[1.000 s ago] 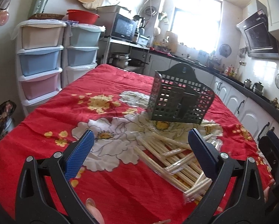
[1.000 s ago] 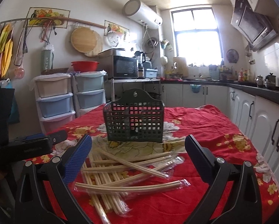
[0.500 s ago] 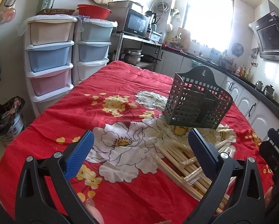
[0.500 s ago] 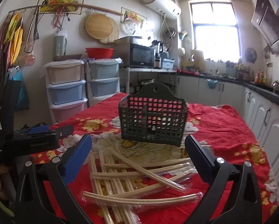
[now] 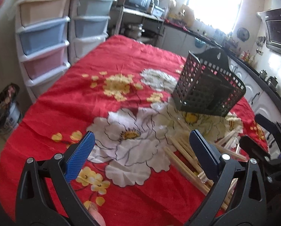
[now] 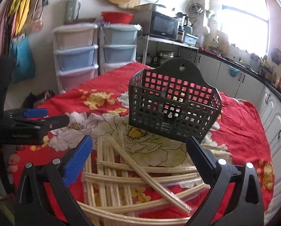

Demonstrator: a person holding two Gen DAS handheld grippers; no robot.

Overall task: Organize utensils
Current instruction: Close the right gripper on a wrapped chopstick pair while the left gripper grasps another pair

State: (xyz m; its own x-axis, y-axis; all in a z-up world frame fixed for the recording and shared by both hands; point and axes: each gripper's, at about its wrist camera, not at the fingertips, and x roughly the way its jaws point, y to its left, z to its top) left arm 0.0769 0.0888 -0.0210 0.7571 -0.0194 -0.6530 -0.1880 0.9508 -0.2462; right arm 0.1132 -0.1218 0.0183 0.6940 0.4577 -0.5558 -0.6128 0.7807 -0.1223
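A dark perforated utensil basket (image 6: 173, 104) stands upright on the red flowered tablecloth (image 6: 106, 79), with a divider inside. In front of it lies a loose pile of pale chopsticks in clear plastic sleeves (image 6: 140, 177). My right gripper (image 6: 138, 158) hovers open just above that pile, nothing between its blue pads. My left gripper (image 5: 140, 154) is open too, over the white flower print, with the chopsticks (image 5: 185, 156) at its right finger and the basket (image 5: 208, 90) beyond. The left gripper also shows at the left edge of the right wrist view (image 6: 37, 118).
Stacked plastic drawer units (image 6: 76, 54) stand past the table's far left corner, a microwave (image 6: 164, 25) on a rack behind. White kitchen cabinets (image 6: 276, 116) run along the right side. A dark bag (image 5: 5, 109) sits on the floor at left.
Both grippers tilted downward and drew closer to the table. The right one now sits lower over the chopstick pile, and the left one swung a little leftward. Both stay open.
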